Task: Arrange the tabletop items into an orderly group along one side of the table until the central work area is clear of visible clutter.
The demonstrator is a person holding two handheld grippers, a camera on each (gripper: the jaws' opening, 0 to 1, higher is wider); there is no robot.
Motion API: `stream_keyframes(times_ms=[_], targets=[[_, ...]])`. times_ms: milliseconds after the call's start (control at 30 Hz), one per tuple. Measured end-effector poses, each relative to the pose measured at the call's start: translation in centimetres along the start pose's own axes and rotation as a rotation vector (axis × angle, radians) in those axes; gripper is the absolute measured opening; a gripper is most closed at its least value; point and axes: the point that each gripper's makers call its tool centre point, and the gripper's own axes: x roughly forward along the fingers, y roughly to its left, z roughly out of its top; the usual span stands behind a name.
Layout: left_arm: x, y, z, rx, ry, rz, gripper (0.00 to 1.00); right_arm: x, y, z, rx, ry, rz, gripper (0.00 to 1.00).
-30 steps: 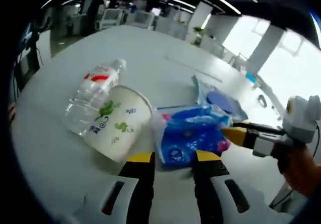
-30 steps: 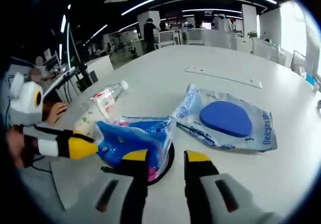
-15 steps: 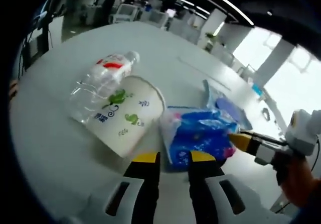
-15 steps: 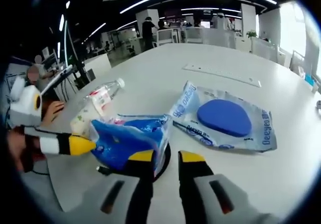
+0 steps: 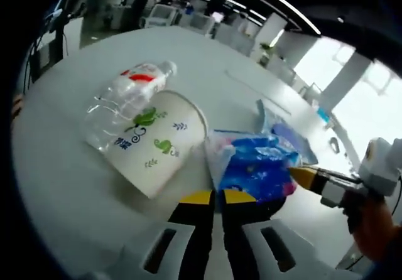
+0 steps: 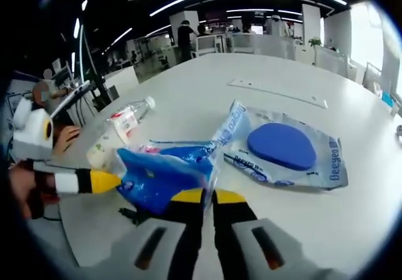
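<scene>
A blue tissue packet (image 5: 254,167) lies in the middle of the white table (image 5: 56,167), beside a paper cup (image 5: 157,145) on its side. A clear plastic bottle (image 5: 125,101) lies behind the cup. My left gripper (image 5: 213,197) is shut on the packet's near edge. In the right gripper view, my right gripper (image 6: 208,196) is shut on the other edge of the same packet (image 6: 166,173). The left gripper (image 6: 103,181) reaches in from the left there, its yellow tip at the packet's corner. The right gripper (image 5: 304,177) meets the packet from the right.
A clear pouch with a blue disc (image 6: 282,148) lies flat just right of the packet, also seen as the pouch (image 5: 282,132). A flat white strip (image 6: 276,95) lies farther back. Something black (image 6: 135,216) sits under the packet. Office desks stand beyond the table.
Both grippers' jaws have gone from open to shut on opposite edges of the blue packet. The cup, bottle and pouch lie where they were.
</scene>
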Motion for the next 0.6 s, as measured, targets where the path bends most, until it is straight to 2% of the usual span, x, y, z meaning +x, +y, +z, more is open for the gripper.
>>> stream_keyframes(times_ms=[267, 600], targets=[[0.26, -0.12, 0.0, -0.013, 0.001, -0.005, 0.0, -0.01, -0.09, -0.09, -0.01, 0.003, 0.002, 0.0], [-0.01, -0.58, 0.05, 0.024, 0.002, -0.014, 0.0, -0.4, -0.08, -0.01, -0.011, -0.007, 0.008, 0.0]])
